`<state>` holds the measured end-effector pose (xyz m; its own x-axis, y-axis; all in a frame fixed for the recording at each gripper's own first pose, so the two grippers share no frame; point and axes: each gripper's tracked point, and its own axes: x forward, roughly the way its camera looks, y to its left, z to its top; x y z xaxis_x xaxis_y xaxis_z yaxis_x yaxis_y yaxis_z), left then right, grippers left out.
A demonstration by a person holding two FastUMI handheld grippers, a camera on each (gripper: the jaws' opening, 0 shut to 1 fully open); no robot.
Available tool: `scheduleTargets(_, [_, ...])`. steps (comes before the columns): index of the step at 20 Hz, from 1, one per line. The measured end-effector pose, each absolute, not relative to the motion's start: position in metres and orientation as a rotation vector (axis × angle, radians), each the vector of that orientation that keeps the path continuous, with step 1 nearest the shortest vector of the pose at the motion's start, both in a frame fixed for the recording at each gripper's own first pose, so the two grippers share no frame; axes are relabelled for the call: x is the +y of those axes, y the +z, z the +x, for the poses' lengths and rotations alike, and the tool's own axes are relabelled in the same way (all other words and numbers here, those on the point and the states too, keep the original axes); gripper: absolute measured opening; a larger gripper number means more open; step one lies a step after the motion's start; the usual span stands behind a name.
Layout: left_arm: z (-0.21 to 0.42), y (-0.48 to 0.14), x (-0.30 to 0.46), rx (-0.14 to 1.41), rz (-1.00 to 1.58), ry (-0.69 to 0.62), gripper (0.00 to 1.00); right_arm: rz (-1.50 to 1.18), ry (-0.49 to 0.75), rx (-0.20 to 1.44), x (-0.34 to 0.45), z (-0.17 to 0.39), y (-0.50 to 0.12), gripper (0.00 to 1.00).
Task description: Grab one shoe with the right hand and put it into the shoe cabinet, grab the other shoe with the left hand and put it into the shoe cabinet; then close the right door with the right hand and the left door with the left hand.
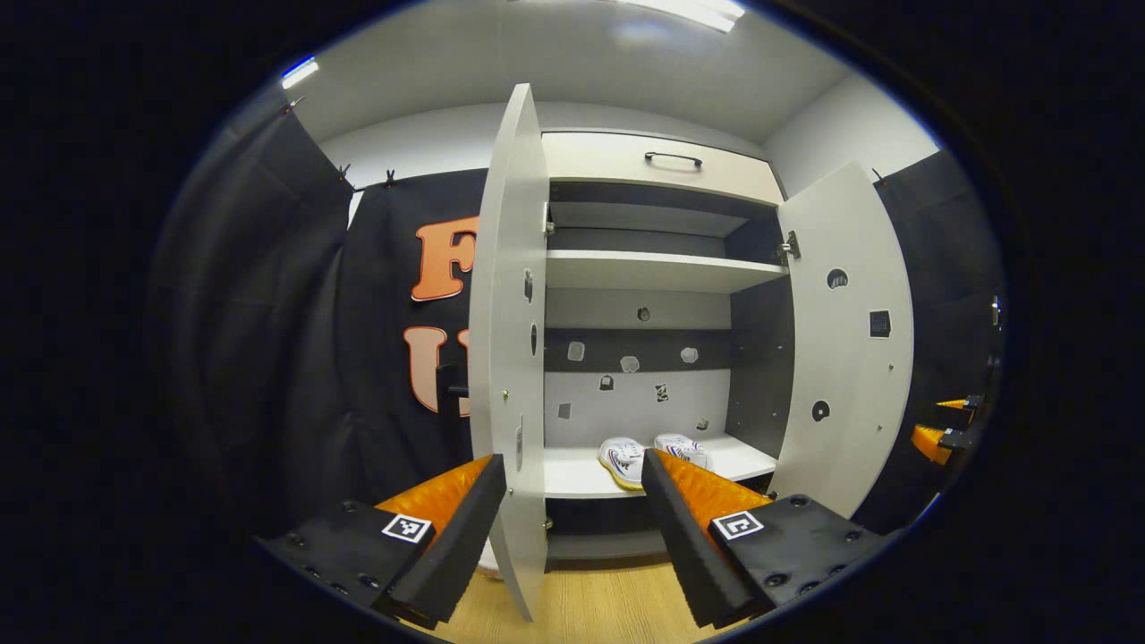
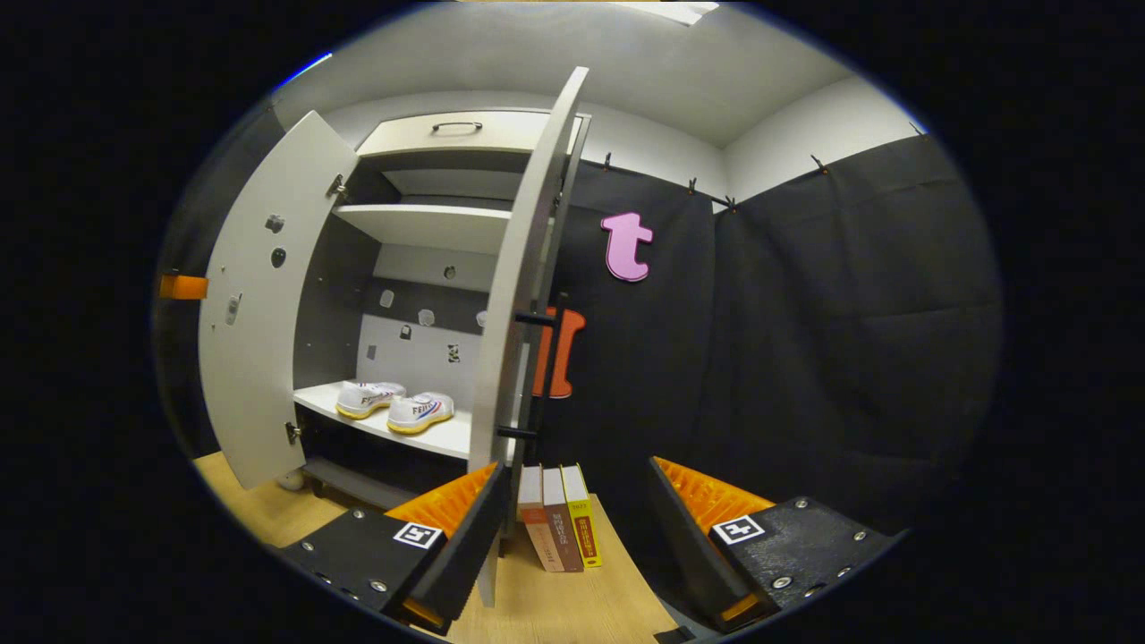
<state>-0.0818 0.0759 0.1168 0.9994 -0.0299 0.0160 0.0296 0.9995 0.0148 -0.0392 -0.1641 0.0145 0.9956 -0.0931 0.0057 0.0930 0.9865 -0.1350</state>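
Note:
Two white shoes [image 1: 626,461] [image 1: 682,447] sit side by side on the lower shelf of the shoe cabinet [image 1: 657,270]; the right gripper view shows the same shoes [image 2: 368,396] [image 2: 420,410]. Both doors stand open. In the left gripper view the left door [image 1: 510,358] is edge-on, and its lower edge stands in the gap of my open left gripper [image 1: 572,458], close to the left finger. In the right gripper view the right door [image 2: 519,295], with its dark handle [image 2: 534,376], is edge-on just beyond the left finger of my open right gripper [image 2: 577,465]. Neither gripper holds anything.
Three books [image 2: 562,514] stand upright on the wooden floor [image 2: 555,608] beside the right door's foot. The cabinet has an upper shelf [image 1: 657,270] and a top drawer [image 1: 671,159]. The right door [image 1: 845,358] swings far out, with the right gripper [image 1: 948,429] beyond it.

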Motion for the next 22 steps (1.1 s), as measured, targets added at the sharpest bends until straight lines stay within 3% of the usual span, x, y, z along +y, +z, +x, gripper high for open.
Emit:
scheduleTargets(9, [-0.106, 0.109, 0.132, -0.01, -0.002, 0.089, 0.99, 0.029, -0.083, 0.058, -0.179, 0.032, -0.037, 0.94])
scheduleTargets(19, [-0.121, 0.082, 0.168, 0.054, -0.026, 0.141, 0.99, 0.062, -0.034, 0.054, -0.139, 0.043, -0.032, 0.88])
scheduleTargets(20, [-0.122, 0.08, 0.17, 0.059, -0.024, 0.145, 0.98, 0.063, -0.024, 0.058, -0.131, 0.043, -0.033, 0.98])
scheduleTargets(21, [-0.122, 0.077, 0.171, 0.063, -0.027, 0.146, 0.98, 0.072, -0.01, 0.06, -0.122, 0.045, -0.033, 0.88])
scheduleTargets(22, [-0.121, 0.075, 0.173, 0.071, -0.032, 0.144, 0.99, 0.084, 0.008, 0.063, -0.112, 0.046, -0.034, 0.88])
